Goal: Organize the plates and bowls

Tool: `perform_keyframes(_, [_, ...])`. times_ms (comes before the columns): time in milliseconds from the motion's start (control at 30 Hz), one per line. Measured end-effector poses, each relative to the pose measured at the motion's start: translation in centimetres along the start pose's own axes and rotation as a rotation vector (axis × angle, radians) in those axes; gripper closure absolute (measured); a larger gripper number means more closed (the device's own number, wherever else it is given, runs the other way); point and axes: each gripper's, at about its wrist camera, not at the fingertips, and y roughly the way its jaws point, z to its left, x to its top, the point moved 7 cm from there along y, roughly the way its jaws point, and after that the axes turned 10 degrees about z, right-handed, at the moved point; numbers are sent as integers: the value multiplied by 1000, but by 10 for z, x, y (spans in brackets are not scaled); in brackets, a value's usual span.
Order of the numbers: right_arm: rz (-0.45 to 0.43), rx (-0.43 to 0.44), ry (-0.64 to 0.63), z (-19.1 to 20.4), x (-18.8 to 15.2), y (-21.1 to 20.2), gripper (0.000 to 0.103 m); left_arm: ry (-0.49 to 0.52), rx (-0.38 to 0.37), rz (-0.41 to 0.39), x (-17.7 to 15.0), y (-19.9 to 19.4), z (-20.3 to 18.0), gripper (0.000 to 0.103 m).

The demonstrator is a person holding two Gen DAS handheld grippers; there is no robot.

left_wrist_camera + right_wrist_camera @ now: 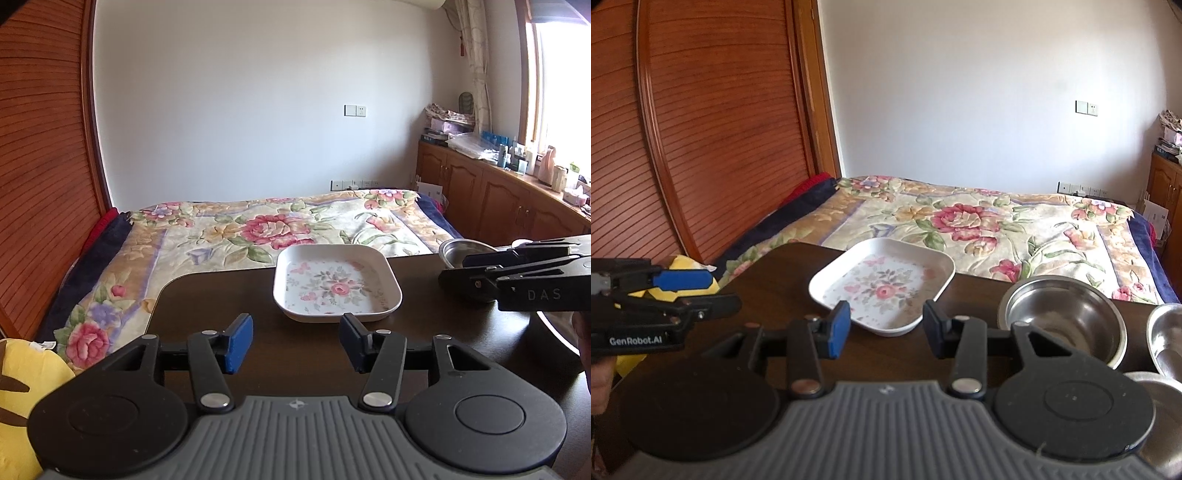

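A square white plate with a flower print (337, 282) (882, 286) lies on the dark table near its far edge. My left gripper (296, 341) hovers open just short of the plate's near rim, nothing between its fingers. My right gripper (883, 326) is open too, at the plate's near right corner, and shows from the side in the left wrist view (517, 273). A steel bowl (1063, 321) (463, 253) stands right of the plate. More steel dishes (1167, 336) sit at the far right, cut off by the frame.
The dark wooden table (207, 306) (768, 273) has a rounded far-left corner and butts against a bed with a flowered blanket (266, 229). A yellow cushion (22, 387) lies left of the table. Wooden cabinets (480, 192) run along the right wall.
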Motion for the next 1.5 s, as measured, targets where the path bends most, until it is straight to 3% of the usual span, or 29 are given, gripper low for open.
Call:
perform_keyframes(433, [52,-10,18,-6,16,26,58,8,-4,11,16,18,9,41])
perform_keyframes(533, [66,-18,23,-8,20,34,53,6,-7,8,21,24,11,28])
perform_keyframes(633, [77,-32,25,-11,26,43,41,-10,-17,2,29,32,16,22])
perform_keyframes(867, [123,-51,40,-15,29,69,37,-32,-23,13,47,59,26,21])
perform_keyframes(967, [140,-60,43,-17,30,79,37,-17,-31,25,53,70,26,26])
perform_keyframes(1233, [194,-63,100,-25,26,99,38,8,-53,95,56,108,23,59])
perform_keyframes(1500, [219,-89,92,-28,21,108,46,-12,-76,142,54,135,27,68])
